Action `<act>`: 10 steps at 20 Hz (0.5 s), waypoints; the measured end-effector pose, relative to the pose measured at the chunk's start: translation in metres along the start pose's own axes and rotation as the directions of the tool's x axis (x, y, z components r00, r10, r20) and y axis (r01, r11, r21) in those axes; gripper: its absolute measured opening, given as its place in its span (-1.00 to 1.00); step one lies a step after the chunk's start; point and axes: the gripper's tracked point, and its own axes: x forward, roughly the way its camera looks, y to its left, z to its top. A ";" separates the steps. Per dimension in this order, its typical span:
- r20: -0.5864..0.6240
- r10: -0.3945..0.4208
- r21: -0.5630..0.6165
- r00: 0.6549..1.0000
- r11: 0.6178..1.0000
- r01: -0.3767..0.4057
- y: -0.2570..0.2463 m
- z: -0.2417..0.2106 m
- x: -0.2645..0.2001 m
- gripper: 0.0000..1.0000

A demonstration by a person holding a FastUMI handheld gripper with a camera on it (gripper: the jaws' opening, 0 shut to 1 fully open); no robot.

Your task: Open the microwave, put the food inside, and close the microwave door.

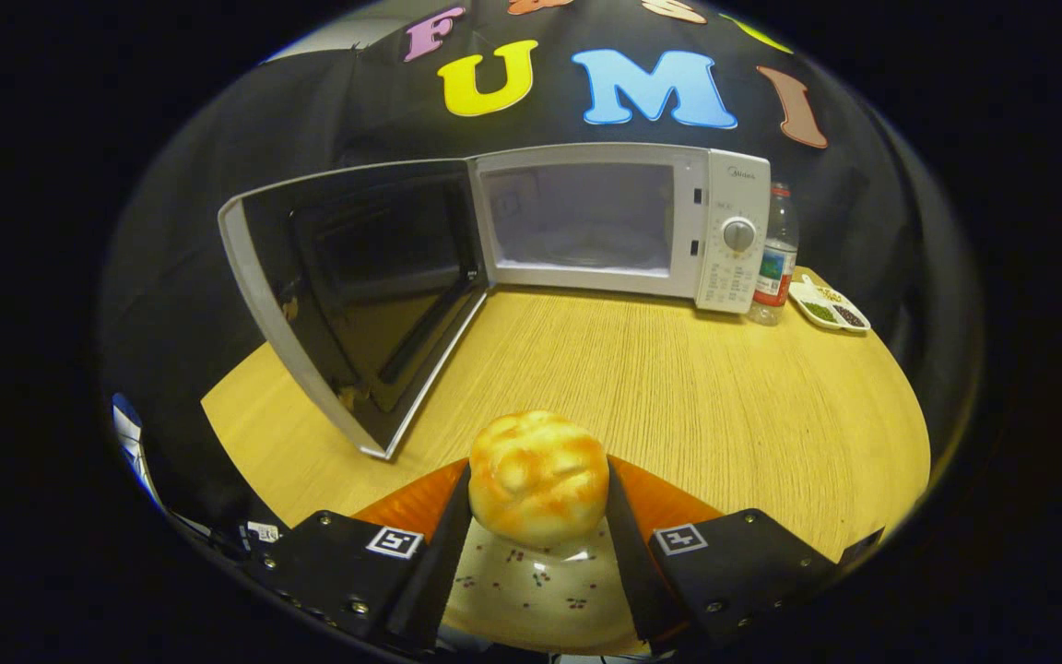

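One golden round bread bun [538, 477] sits clamped between the two fingers of the tongs [538, 493], held level above one white patterned plate [531, 590], facing one white microwave [623, 221] with its door [356, 295] swung open on the wooden table [678, 387].

The microwave [586, 226] is wide open, nothing sitting inside the cavity that I can see. The door [347, 295] swings out over the bench [678, 387] ahead and to the left of the gripper [538, 493], so that side is blocked. The gripper's fingers are clamped on a bun [538, 475]. A bottle [773, 258] and a small dish [829, 306] sit just right of the microwave, off the straight line in.
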 end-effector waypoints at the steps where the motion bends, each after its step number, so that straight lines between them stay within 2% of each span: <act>1: 0.020 -0.003 0.009 1.000 1.000 0.003 -0.002 0.012 0.003 0.52; 10: 0.144 -0.003 0.081 0.990 0.997 -0.009 -0.014 0.097 0.055 0.52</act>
